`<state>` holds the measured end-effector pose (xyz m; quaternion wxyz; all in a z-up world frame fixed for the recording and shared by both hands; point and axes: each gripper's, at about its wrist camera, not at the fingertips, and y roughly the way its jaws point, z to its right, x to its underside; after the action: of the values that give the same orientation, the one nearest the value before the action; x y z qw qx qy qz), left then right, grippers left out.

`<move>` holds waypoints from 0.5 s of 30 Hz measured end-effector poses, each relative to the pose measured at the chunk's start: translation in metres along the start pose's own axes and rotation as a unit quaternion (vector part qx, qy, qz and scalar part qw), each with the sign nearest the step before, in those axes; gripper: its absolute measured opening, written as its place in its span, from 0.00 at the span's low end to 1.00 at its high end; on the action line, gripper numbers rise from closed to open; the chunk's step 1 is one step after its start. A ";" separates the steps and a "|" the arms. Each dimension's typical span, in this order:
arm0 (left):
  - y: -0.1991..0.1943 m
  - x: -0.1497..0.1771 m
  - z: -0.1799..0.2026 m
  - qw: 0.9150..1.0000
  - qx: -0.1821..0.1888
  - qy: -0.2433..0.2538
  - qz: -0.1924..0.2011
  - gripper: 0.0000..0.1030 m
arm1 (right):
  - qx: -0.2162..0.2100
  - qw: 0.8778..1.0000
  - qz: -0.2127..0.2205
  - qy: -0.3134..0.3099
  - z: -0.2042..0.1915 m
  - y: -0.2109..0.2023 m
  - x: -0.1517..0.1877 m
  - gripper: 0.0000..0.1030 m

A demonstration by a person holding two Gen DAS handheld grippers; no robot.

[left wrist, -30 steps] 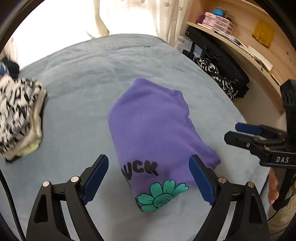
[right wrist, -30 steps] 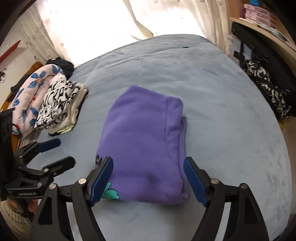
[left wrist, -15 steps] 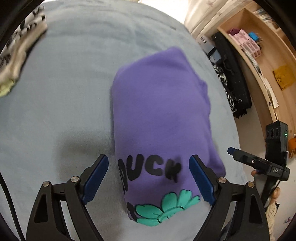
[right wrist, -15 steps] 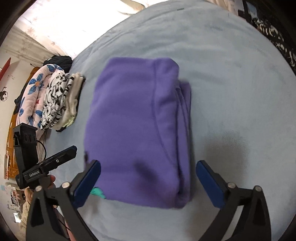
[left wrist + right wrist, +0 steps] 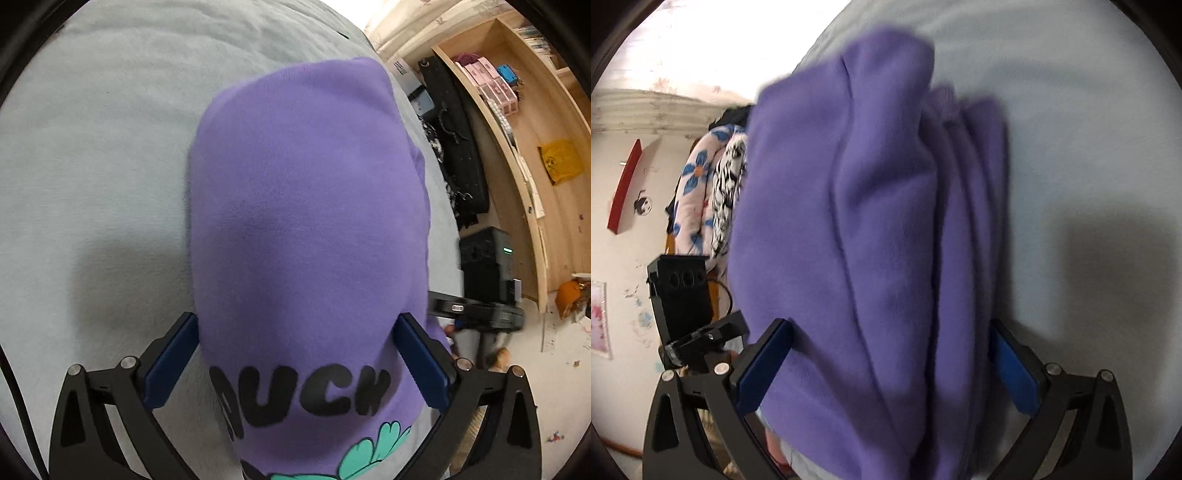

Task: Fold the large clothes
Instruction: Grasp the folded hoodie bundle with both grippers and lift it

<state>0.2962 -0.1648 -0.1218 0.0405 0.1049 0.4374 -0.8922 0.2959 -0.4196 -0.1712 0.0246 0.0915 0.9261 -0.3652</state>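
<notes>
Both grippers, left (image 5: 295,363) opening, right (image 5: 890,365) wide, straddle the sweatshirt's (image 5: 306,221) edges.

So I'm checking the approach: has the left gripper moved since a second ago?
Yes. The left gripper has come down toward the bed; its opening jaws now straddle the purple sweatshirt.

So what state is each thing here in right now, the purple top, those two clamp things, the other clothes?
Purple sweatshirt: folded into a thick bundle, lying on the bed.
Left gripper: jaws opening, straddling the bundle's printed end.
Right gripper: jaws wide, astride the bundle's stacked fold edges.
Bed cover: spread flat, lightly wrinkled.
Patterned clothes: folded, piled at the bed's far side.
</notes>
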 end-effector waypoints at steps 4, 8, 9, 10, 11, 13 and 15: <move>0.013 -0.003 -0.007 1.000 0.028 0.007 -0.012 1.00 | -0.033 0.999 0.005 0.004 0.013 0.005 0.001 1.00; 0.024 -0.005 -0.010 0.999 0.043 -0.002 -0.031 1.00 | -0.010 0.999 0.026 -0.039 0.002 0.006 0.014 1.00; 0.027 -0.007 -0.010 0.998 0.044 -0.004 -0.033 1.00 | -0.006 0.999 0.026 -0.041 0.001 0.007 0.013 1.00; 0.029 -0.007 -0.011 0.998 0.048 -0.009 -0.033 1.00 | -0.005 0.999 0.025 -0.041 -0.001 0.008 0.011 1.00; 0.033 -0.010 -0.008 0.998 0.049 -0.013 -0.033 1.00 | -0.004 0.999 0.024 -0.038 -0.002 0.009 0.010 1.00; 0.034 -0.010 -0.008 0.998 0.047 -0.015 -0.028 1.00 | 0.006 0.998 0.033 -0.046 -0.008 0.008 0.008 0.98; 0.029 -0.004 -0.008 0.999 0.037 -0.008 -0.016 0.96 | 0.005 0.998 0.037 -0.049 -0.013 0.008 0.008 0.85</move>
<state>0.3064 -0.1765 -0.1483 0.0255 0.0926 0.4050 -0.9093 0.2900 -0.4032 -0.1679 0.0834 0.1078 0.9180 -0.3725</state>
